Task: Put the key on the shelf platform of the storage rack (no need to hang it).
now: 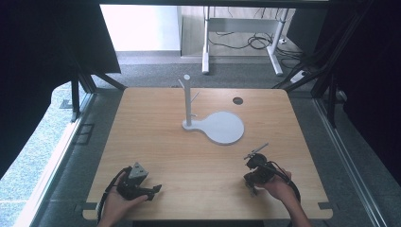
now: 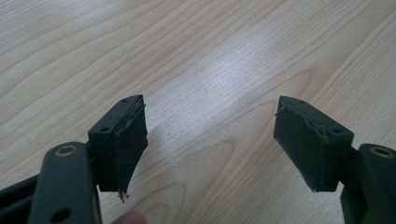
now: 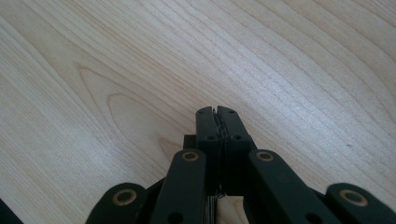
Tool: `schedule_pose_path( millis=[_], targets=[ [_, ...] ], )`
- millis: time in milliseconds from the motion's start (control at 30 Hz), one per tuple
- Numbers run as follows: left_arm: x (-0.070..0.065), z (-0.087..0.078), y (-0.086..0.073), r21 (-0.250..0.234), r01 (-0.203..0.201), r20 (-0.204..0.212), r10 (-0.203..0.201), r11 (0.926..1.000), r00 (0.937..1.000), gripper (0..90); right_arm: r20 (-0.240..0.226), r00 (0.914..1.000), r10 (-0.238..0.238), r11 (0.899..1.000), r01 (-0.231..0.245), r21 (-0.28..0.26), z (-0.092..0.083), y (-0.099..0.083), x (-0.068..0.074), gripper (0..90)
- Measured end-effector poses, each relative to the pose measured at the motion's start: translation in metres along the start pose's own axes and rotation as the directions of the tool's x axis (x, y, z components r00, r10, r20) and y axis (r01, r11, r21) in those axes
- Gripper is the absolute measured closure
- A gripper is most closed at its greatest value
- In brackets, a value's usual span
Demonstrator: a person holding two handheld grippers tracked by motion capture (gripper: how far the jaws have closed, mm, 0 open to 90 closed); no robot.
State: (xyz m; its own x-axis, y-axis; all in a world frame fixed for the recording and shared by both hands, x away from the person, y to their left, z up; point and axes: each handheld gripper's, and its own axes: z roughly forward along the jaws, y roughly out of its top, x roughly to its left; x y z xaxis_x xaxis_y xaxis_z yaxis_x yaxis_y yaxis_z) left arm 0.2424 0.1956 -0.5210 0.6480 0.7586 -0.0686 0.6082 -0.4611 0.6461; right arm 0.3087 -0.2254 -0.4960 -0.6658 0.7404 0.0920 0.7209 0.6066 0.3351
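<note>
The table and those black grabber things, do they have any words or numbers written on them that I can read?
None: no words, numbers or signs can be read in these pictures.
The table is plain wood grain, with no print.
The white stand is blank.
The left gripper, jaws apart, and the right gripper, jaws shut together, are plain black with round rivets, unmarked.

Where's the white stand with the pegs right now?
In the high view, the white peg stand on its round flat base sits at the wooden table's centre, slightly toward the far edge, just short of the dark round hole.
</note>
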Motion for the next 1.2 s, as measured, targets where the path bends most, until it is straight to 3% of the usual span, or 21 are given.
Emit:
schedule_pose_path(
  millis=[300,600,667,800,1200],
  targets=[
    [0.000,0.000,0.000,-0.001,0.003,0.001,-0.003,1.0000,1.0000,26.0,-0.010,1.0000,0.000,1.000,0.000,0.024,0.000,0.003,-0.002,88.5],
    [0.002,0.000,0.000,-0.002,0.006,0.003,-0.006,1.0000,1.0000,26.0,0.011,0.9993,-0.037,0.996,0.036,0.080,-0.001,0.010,-0.001,89.6],
    [0.002,-0.001,0.000,-0.001,0.008,0.003,-0.008,1.0000,1.0000,26.0,0.035,0.9976,-0.060,0.995,0.057,0.083,-0.005,0.012,0.002,89.7],
    [0.002,-0.001,0.000,-0.002,0.008,0.005,-0.008,1.0000,1.0000,26.0,0.034,0.9964,-0.077,0.993,0.074,0.088,-0.015,0.015,0.004,89.8],
    [0.002,-0.001,0.000,-0.008,0.011,0.006,-0.011,0.9999,0.9999,26.0,0.031,0.9983,-0.049,0.997,0.047,0.061,-0.050,0.018,-0.012,89.9]
  ],
)
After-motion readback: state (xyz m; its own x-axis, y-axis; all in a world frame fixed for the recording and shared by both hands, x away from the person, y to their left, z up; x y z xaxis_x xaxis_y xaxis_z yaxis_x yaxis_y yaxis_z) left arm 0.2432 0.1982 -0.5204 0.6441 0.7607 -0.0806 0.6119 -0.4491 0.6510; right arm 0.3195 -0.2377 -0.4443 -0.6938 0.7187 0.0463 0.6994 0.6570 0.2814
